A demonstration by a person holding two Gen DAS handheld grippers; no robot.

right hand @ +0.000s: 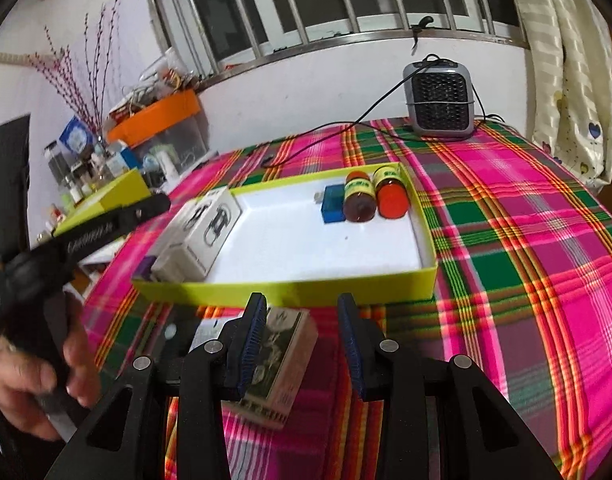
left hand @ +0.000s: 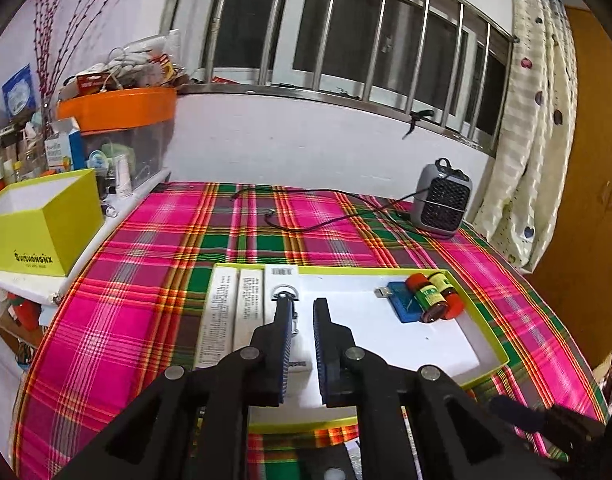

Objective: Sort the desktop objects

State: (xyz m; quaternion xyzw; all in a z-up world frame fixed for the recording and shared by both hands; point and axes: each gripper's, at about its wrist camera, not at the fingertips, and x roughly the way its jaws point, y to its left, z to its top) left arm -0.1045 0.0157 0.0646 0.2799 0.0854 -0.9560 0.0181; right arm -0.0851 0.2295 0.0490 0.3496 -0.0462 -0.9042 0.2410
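Green-printed box (right hand: 280, 364) lying on the plaid cloth (right hand: 526, 240) just outside the near wall of the lime tray (right hand: 290, 292), sitting between the right gripper (right hand: 302, 312) fingers. Leaning against the left pad (right hand: 250, 344), staying clear of the right pad; jaws standing apart, not pressing it on both sides. Showing beyond, inside the tray: white boxes (right hand: 210, 224) at the left, blue USB reader (right hand: 333, 204) and two small bottles (right hand: 376, 196) at the far right corner. Showing at the left edge: a hand (right hand: 34, 380) gripping the other tool's handle.

Switching to the left wrist: left gripper (left hand: 302, 304) hovering over the tray's (left hand: 486, 328) white floor, jaws parted by a narrow gap, clamping nothing. Lying under the left finger (left hand: 284, 320): a white box with a ring picture (left hand: 284, 280), beside two more white cartons (left hand: 234, 308). Resting well to the right: reader (left hand: 402, 300) and bottles (left hand: 436, 296). No green box visible here.
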